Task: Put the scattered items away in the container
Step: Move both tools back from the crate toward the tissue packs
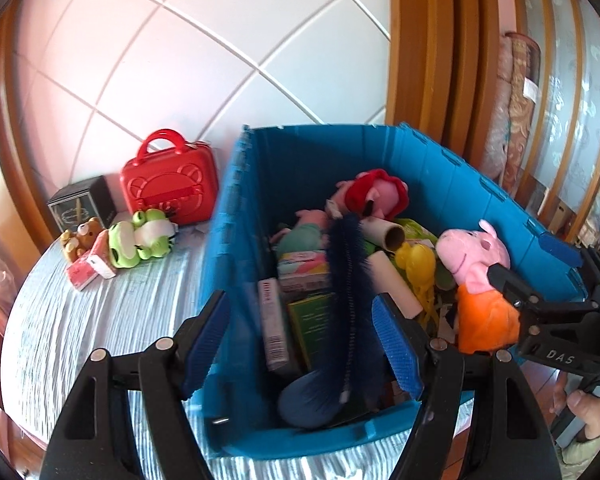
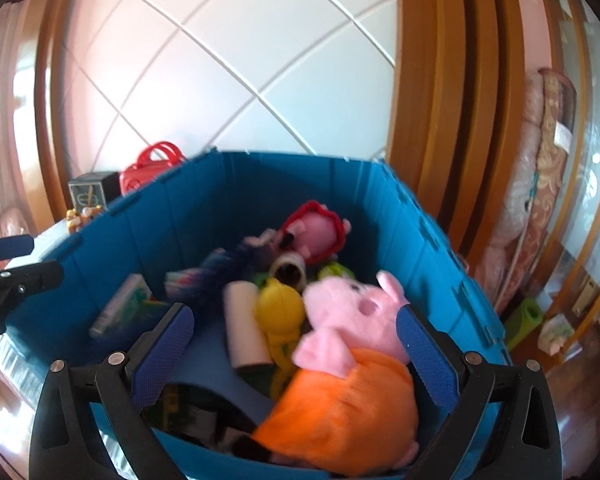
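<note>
A blue crate (image 1: 292, 156) (image 2: 236, 184) stands on the table and holds several toys, boxes and a dark blue fuzzy item (image 1: 348, 276). My left gripper (image 1: 300, 336) is open above the crate's near left corner, with the fuzzy item lying between its fingers below. My right gripper (image 2: 296, 352) is open over the crate's right side; a pink pig plush in an orange dress (image 2: 340, 384) (image 1: 480, 280) lies between its wide jaws, blurred, touching the right pad. A green frog plush (image 1: 140, 240), a small bear (image 1: 80, 240) and a pink packet (image 1: 90, 266) lie left of the crate.
A red toy case (image 1: 172, 184) and a black box (image 1: 82, 204) stand at the back left by the tiled wall. A wooden door frame (image 1: 428, 48) and rolled mats (image 2: 540, 184) are to the right. The table has a pale striped cloth (image 1: 100, 320).
</note>
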